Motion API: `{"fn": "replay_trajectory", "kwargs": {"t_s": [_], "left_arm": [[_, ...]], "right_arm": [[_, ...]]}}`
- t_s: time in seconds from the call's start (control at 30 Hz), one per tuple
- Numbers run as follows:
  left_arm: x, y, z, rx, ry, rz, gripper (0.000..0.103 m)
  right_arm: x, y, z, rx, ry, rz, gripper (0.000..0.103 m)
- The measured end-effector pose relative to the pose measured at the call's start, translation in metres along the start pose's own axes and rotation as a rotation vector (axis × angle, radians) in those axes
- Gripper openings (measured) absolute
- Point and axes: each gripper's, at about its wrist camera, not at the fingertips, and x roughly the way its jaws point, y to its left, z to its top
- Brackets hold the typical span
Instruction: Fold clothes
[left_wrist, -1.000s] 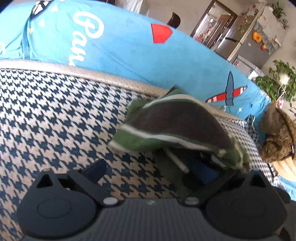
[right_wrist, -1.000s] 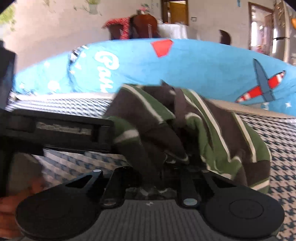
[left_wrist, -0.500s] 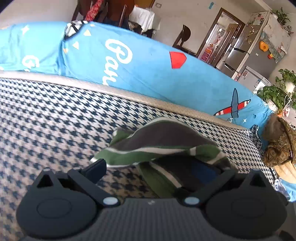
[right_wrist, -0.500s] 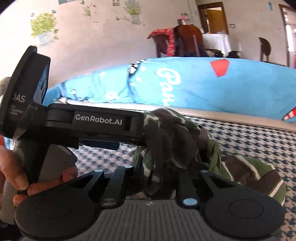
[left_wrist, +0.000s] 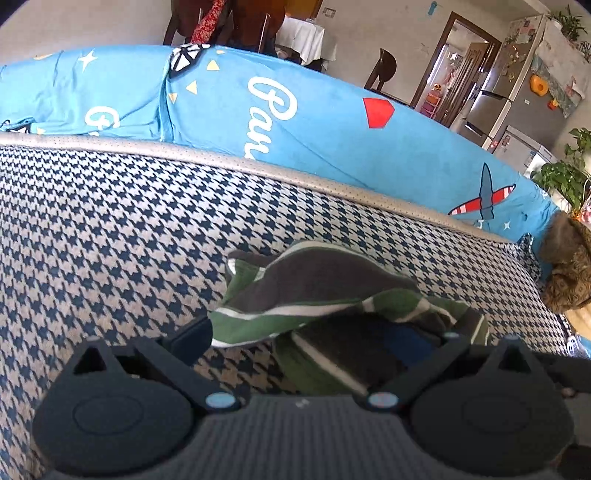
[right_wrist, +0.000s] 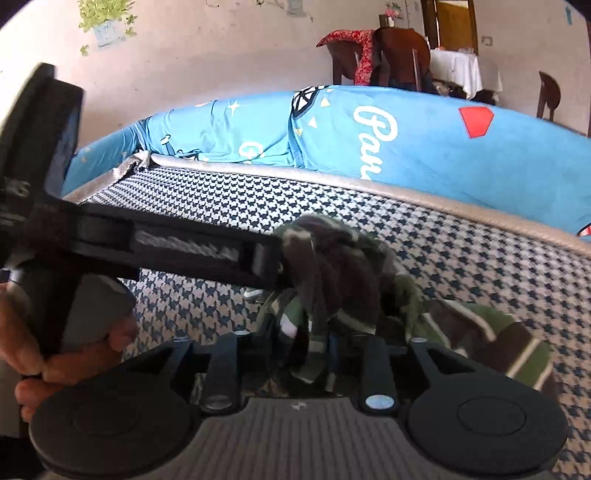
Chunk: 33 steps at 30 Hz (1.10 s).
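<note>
Garment: a striped garment (left_wrist: 325, 291) in green, dark brown and thin white bands — crumpled into a loose heap, no edge lying flat; which kind of clothing it is cannot be told. A patch of blue shows in its folds in the left wrist view.
Where it lies: on the houndstooth-patterned sofa seat (left_wrist: 110, 236), navy and beige, toward the near right part of the seat; one end trails onto the cushion at the right of the right wrist view (right_wrist: 498, 332).
Left gripper (left_wrist: 325, 339): jaws set wide apart, the heap lying between them; its left finger (left_wrist: 192, 334) touches the edge of a green fold, the right one is partly buried under cloth. In the right wrist view the same tool reaches in from the left, its tip at the bunched cloth, a hand (right_wrist: 55, 350) wrapped round its grey handle.
Right gripper (right_wrist: 306, 350): jaws drawn close and clamped on a hanging twist of the garment, which rises in a bunch above them.
Backrest: a bright blue cover (left_wrist: 314, 122) with white script, a red shape and a striped aeroplane print.
Seat edge: a grey piped border (left_wrist: 258, 170) between seat and backrest.
Far right: a brown patterned cushion (left_wrist: 569, 269) — at the seat's end.
</note>
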Motion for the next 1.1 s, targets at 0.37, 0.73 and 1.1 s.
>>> {"fn": "replay_trajectory", "kwargs": {"t_s": [0.37,0.73,1.1], "left_arm": [[0.012,-0.012,-0.005,-0.020,0.039,-0.143,0.103],[0.021,-0.005,0.000,-0.123,0.045,-0.216,0.103],[0.051,-0.014,-0.003,-0.068,0.090,-0.077,0.103]], "right_arm": [[-0.040,-0.041,-0.005,0.105,-0.042,-0.166,0.052],[-0.016,-0.070,-0.011,0.182,0.069,-0.241,0.054],[0.020,-0.079,-0.013,0.218,0.146,-0.206,0.058]]}}
